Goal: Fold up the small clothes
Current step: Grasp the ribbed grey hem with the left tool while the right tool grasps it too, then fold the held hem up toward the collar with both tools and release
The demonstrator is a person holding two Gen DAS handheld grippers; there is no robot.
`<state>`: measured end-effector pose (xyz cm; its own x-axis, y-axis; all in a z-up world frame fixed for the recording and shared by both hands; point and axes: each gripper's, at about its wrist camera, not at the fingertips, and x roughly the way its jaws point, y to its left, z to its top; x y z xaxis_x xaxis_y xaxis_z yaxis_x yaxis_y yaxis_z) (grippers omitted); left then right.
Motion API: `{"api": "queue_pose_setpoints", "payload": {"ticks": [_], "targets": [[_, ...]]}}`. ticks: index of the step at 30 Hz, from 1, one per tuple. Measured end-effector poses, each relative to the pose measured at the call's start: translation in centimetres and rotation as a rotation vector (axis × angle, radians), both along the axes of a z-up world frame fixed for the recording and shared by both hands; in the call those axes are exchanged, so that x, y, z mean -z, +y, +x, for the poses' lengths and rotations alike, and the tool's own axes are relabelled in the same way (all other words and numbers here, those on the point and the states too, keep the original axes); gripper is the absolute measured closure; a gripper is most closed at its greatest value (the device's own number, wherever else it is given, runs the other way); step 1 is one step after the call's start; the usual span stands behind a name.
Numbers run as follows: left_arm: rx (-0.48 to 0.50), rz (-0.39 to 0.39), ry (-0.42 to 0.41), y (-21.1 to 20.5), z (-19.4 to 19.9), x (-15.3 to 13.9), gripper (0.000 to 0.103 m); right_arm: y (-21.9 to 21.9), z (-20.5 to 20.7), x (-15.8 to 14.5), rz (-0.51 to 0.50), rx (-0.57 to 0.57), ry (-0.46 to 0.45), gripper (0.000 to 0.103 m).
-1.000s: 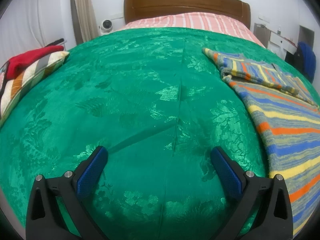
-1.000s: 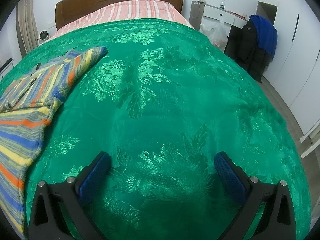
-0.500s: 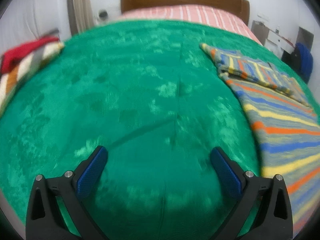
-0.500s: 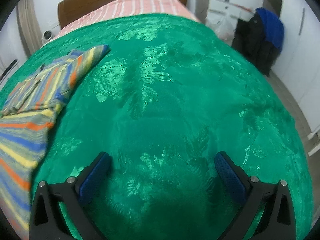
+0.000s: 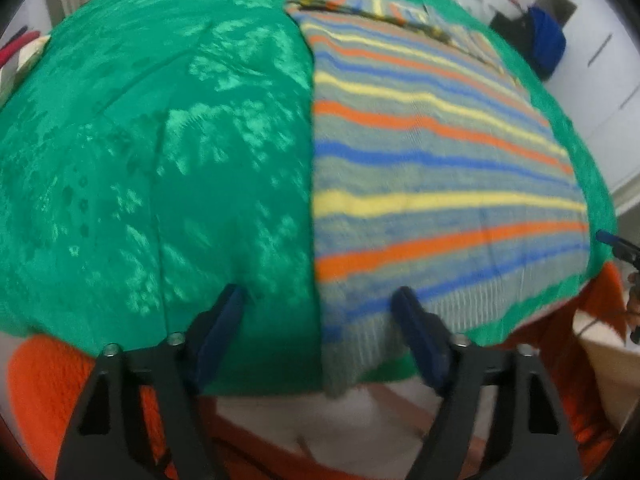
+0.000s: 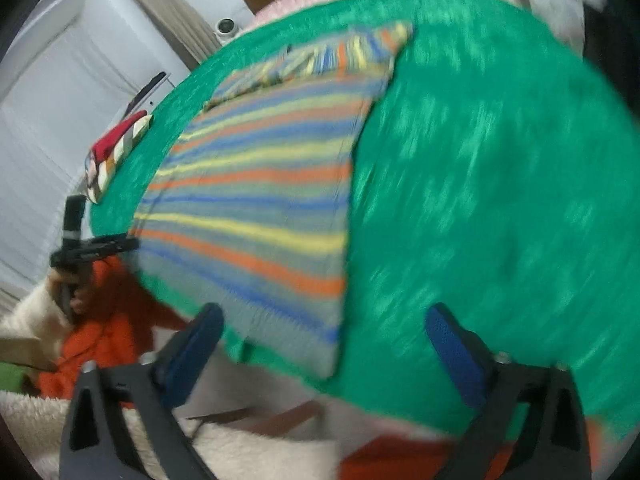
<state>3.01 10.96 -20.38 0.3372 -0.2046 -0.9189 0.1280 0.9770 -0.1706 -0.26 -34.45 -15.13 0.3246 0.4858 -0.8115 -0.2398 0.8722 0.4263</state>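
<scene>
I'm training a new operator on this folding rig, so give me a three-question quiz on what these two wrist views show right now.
1. True or false: the left gripper is clamped on the striped sweater.
2. Which lies folded at the bed's left edge? A) red and striped clothes B) a towel C) jeans
3. Fill in: the sweater lies on a ____ bedspread.

Key:
1. False; both its fingers stand apart, and the right gripper is open too.
2. A
3. green

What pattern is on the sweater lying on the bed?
The sweater has orange, yellow and blue stripes on grey, clearest in the left wrist view.
</scene>
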Motion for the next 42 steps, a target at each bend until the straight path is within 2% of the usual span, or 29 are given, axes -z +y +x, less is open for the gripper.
{"api": "queue_pose_setpoints", "payload": {"ticks": [3, 4, 5, 6, 8, 9, 14, 17, 18, 19, 24, 27, 31, 33, 34, 35, 36, 37, 39, 40, 42], "targets": [[0.038, -0.001, 0.033, -1.0, -0.6, 0.6, 0.043, 1.4, 0.3, 1.5, 0.000, -0.015, 0.025, 0.030], [0.046, 0.010, 0.039, -1.4, -0.8, 0.8, 0.058, 1.9, 0.5, 2.1, -0.019, -0.016, 0.031, 0.033], [0.052, 0.014, 0.053, -1.6, -0.6, 1.0, 0.088, 2.3, 0.9, 2.8, -0.024, -0.017, 0.049, 0.046], [0.058, -0.009, 0.077, -1.7, -0.4, 1.2, 0.100, 2.5, 1.4, 3.3, -0.029, -0.020, 0.067, 0.069], [0.041, -0.047, 0.089, -1.5, -0.5, 1.0, 0.100, 2.4, 1.8, 4.0, -0.043, -0.022, 0.106, 0.095], [0.035, -0.058, 0.088, -1.4, -0.6, 0.6, 0.100, 1.8, 1.9, 3.8, -0.015, -0.012, 0.119, 0.098], [-0.034, -0.212, 0.011, 0.7, 0.1, -3.3, 0.100, -0.7, 1.8, -0.2, 0.096, 0.074, 0.063, 0.098], [-0.075, -0.323, -0.078, 2.0, 2.6, -6.4, 0.100, -1.1, 3.0, -2.1, 0.149, 0.109, 0.007, 0.099], [-0.084, -0.339, -0.108, 2.2, 4.1, -7.2, 0.100, -1.0, 4.1, -2.6, 0.165, 0.120, -0.017, 0.099], [-0.090, -0.339, -0.127, 2.4, 5.1, -7.7, 0.100, -0.9, 5.0, -2.9, 0.172, 0.128, -0.034, 0.099], [-0.137, -0.320, -0.224, 3.1, 15.4, -9.8, 0.100, -1.2, 13.0, -4.0, 0.214, 0.199, -0.115, 0.099], [-0.165, -0.285, -0.242, 2.6, 22.2, -9.9, 0.100, -1.3, 19.6, -4.1, 0.233, 0.242, -0.145, 0.099], [-0.193, -0.210, -0.264, 1.5, 30.7, -9.4, 0.100, -1.1, 28.9, -4.0, 0.199, 0.281, -0.176, 0.099], [-0.206, -0.195, -0.251, 1.2, 33.7, -8.5, 0.096, -1.3, 33.6, -3.6, 0.172, 0.324, -0.202, 0.098], [-0.233, -0.181, -0.226, 1.1, 35.5, -7.7, 0.088, -1.4, 35.7, -3.0, 0.183, 0.339, -0.201, 0.097], [-0.271, -0.156, -0.199, 1.1, 37.1, -6.9, 0.072, -1.6, 37.5, -2.1, 0.200, 0.365, -0.184, 0.092], [-0.311, -0.139, -0.173, 1.4, 37.9, -6.1, 0.064, -1.9, 38.5, -1.4, 0.199, 0.393, -0.168, 0.078], [-0.330, -0.150, -0.177, 2.1, 37.4, -5.9, 0.055, -2.4, 39.2, -0.6, 0.195, 0.445, -0.147, 0.074], [-0.330, -0.201, -0.213, 3.6, 35.9, -6.1, 0.048, -3.6, 38.8, 0.2, 0.219, 0.516, -0.135, 0.074], [-0.319, -0.207, -0.216, 4.0, 35.1, -6.1, 0.042, -4.0, 38.0, 0.1, 0.228, 0.518, -0.145, 0.074], [-0.290, -0.182, -0.227, 4.6, 32.2, -6.4, 0.041, -3.8, 36.3, -0.8, 0.188, 0.455, -0.162, 0.074]]}}
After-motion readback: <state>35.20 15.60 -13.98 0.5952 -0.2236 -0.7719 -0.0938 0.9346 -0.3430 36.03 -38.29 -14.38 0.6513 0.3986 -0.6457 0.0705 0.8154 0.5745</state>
